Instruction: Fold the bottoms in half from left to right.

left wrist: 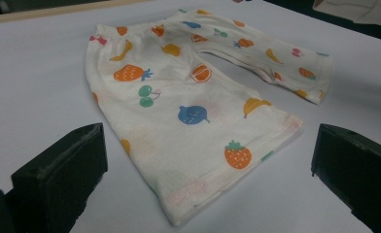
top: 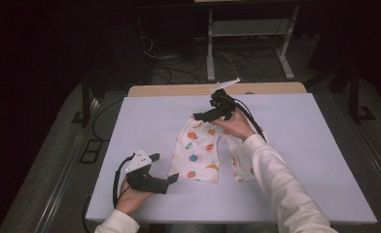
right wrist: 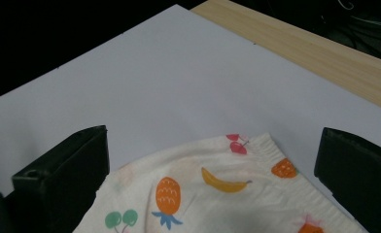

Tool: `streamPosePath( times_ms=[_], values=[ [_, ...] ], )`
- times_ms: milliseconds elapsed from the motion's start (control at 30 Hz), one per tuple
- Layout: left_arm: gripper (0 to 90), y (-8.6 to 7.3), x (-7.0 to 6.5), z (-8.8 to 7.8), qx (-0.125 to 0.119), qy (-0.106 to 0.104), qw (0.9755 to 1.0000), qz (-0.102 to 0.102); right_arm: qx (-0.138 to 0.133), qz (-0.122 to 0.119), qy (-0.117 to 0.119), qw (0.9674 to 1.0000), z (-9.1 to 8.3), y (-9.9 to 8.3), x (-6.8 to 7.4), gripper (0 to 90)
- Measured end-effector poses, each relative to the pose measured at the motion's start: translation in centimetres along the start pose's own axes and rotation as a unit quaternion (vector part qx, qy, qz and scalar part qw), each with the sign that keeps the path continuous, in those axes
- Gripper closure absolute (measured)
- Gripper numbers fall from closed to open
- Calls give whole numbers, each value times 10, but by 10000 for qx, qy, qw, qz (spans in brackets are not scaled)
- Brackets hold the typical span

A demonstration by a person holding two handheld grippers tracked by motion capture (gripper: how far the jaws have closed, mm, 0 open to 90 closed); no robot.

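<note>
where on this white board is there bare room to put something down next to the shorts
The white board is bare along its right side beyond the fruit-print white cotton shorts, across the far left corner, and along the near edge. The middle is crowded: the right hand-held gripper hovers open at the waistband and the left hand-held gripper sits open by the leg hem.

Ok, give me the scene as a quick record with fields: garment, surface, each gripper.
garment: fruit-print shorts, lying flat, legs toward the person
surface: white board on a wooden table
left gripper: open, at the hem of one leg, not gripping
right gripper: open, over the waistband, not gripping
</note>
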State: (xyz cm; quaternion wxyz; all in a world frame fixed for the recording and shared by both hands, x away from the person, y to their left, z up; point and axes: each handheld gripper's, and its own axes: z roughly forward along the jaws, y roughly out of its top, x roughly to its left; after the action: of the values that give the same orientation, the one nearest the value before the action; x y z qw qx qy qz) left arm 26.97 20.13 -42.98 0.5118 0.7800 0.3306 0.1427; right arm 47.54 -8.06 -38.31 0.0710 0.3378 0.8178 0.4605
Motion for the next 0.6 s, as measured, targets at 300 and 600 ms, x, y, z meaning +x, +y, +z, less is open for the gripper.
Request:
streamPosePath(
  times_ms=[300,600],
  values=[
    [0,0,0,0,3,-17,10000,-4,85,91,-140,9998,20,-2,-7,0],
    [0,0,0,0,11,-30,10000,0,155,313,-200,9992,38,-7,-17,0]
  ],
)
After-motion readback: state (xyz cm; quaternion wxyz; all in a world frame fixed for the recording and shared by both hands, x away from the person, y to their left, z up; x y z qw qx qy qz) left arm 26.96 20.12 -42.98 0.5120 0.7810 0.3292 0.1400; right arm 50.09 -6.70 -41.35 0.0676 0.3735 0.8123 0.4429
